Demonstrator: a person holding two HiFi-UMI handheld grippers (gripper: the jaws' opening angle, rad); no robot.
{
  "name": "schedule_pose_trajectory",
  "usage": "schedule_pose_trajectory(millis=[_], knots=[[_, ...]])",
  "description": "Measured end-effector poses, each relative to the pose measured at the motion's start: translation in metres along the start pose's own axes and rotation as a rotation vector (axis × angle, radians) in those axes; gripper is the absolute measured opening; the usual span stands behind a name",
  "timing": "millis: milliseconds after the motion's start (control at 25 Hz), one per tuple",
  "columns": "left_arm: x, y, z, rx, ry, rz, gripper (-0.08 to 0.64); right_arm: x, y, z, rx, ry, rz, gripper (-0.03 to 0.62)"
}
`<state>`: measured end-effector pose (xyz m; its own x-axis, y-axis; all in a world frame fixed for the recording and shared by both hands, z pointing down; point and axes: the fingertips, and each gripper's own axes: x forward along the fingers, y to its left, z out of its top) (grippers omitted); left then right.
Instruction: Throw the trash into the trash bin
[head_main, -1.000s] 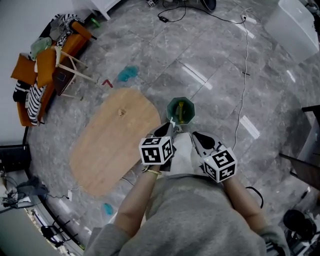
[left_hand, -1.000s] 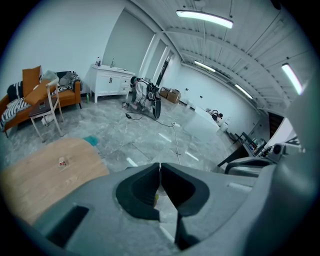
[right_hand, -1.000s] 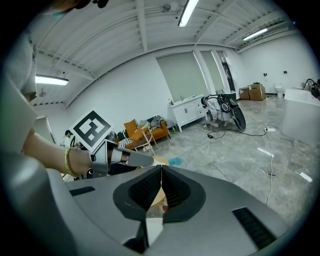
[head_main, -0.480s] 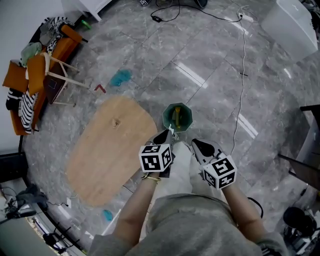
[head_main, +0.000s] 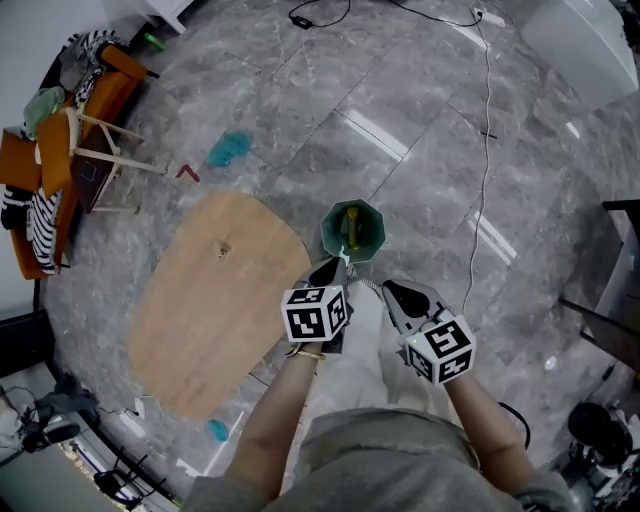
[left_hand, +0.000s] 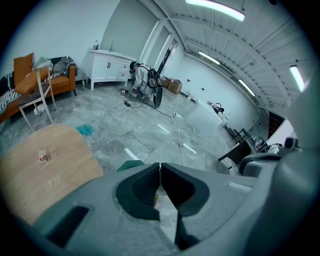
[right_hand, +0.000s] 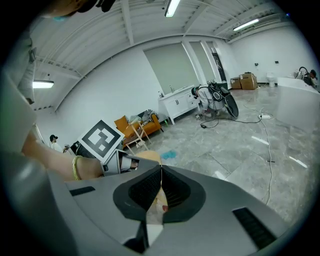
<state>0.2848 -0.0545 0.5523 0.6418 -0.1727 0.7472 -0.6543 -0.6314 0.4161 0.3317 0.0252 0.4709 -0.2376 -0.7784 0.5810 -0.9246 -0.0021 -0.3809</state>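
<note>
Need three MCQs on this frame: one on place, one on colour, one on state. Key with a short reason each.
1. Where does the trash bin stand?
A) on the floor beside the wooden table
B) on top of the table
C) hung on a wall

2. What colour is the bin?
A) red
B) white
C) green

3. How do the jaws of the right gripper stand?
A) together
B) wide apart
C) out of view

Key:
1 A: the head view shows it on grey floor at the table's right edge.
2 C: its wall is green.
3 A: the right gripper view shows the jaws meeting.
</note>
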Motion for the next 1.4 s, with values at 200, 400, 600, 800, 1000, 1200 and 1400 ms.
schedule_pose_trajectory(millis=[200, 400, 600, 800, 1000, 1200, 1400], knots=[[0.024, 0.009, -0.013, -0.004, 0.024, -0.004, 0.021, 0.012, -0.008, -0.015, 0.017, 0.016, -0.001, 0.009], [0.048, 0.024, -0.024, 0.001, 0.049, 0.000, 0.021, 0.027, -0.017, -0.029, 0.037, 0.028, -0.004, 0.009], [0.070, 0.038, -0.033, 0.021, 0.067, 0.010, 0.021, 0.041, -0.022, -0.043, 0.065, 0.034, -0.006, 0.009], [0.089, 0.045, -0.041, 0.026, 0.080, 0.009, 0.021, 0.051, -0.028, -0.058, 0.084, 0.048, -0.009, 0.009], [0.109, 0.054, -0.049, 0.027, 0.095, 0.005, 0.021, 0.059, -0.037, -0.070, 0.109, 0.056, -0.023, 0.009], [0.132, 0.064, -0.058, 0.034, 0.113, 0.005, 0.021, 0.069, -0.041, -0.081, 0.145, 0.056, -0.031, 0.009], [0.152, 0.075, -0.070, 0.020, 0.138, 0.002, 0.021, 0.077, -0.043, -0.092, 0.162, 0.069, -0.034, 0.009]])
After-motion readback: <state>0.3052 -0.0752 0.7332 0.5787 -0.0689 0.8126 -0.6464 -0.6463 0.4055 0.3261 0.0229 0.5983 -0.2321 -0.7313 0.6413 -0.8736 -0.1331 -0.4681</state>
